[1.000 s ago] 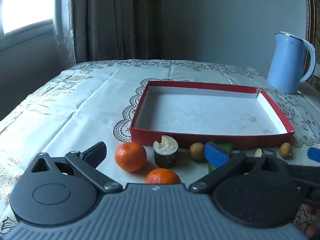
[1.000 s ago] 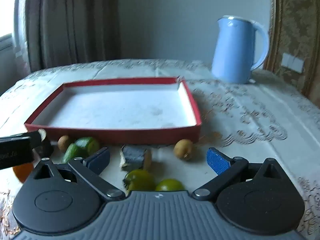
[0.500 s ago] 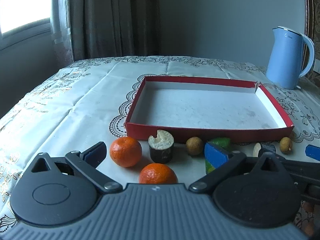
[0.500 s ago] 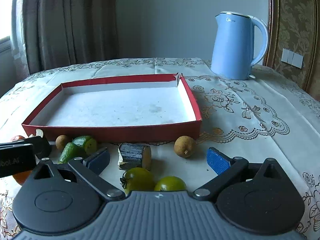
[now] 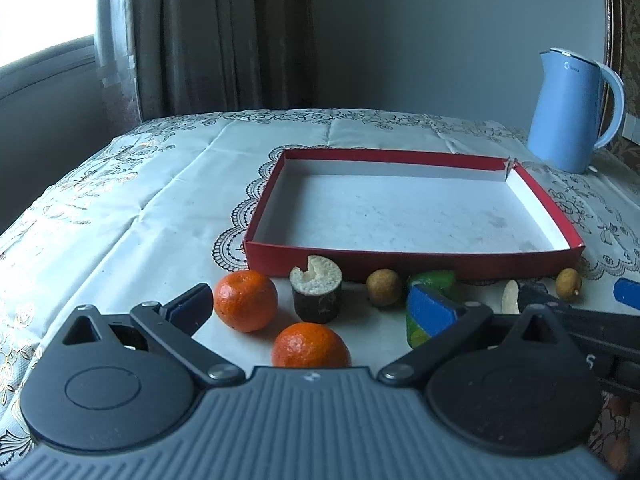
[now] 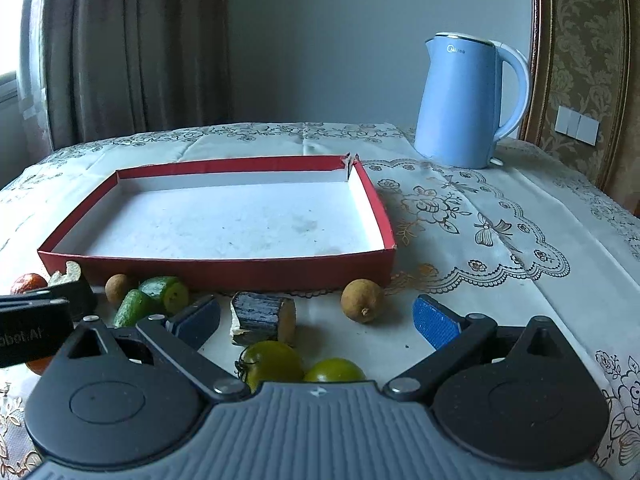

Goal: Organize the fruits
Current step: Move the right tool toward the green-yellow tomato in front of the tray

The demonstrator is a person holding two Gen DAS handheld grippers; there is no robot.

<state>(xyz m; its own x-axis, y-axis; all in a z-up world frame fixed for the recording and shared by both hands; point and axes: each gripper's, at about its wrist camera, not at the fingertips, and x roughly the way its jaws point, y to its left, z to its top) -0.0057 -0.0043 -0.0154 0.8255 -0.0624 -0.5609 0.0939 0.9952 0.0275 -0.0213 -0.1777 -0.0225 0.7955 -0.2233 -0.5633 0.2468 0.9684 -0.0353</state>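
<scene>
Fruits lie in a row along the near wall of the red tray (image 6: pixel 216 270), which sits lower in both views than a second ago: tangerines (image 5: pixel 245 300), longans (image 6: pixel 362 295), green tomatoes (image 6: pixel 272 360), and a cucumber piece (image 6: pixel 132 308) lying aslant. Left gripper (image 5: pixel 308 304) and right gripper (image 6: pixel 316 318) hover with jaws apart, empty. An embroidered tablecloth (image 6: pixel 480 240) bears a blue kettle (image 6: pixel 466 100); curtains (image 5: pixel 216 36) hang behind.

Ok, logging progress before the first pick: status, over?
Left claw open, empty. Right claw open, empty. Red tray holds nothing; oranges, green fruit on the cloth before it. Nothing in the way.
</scene>
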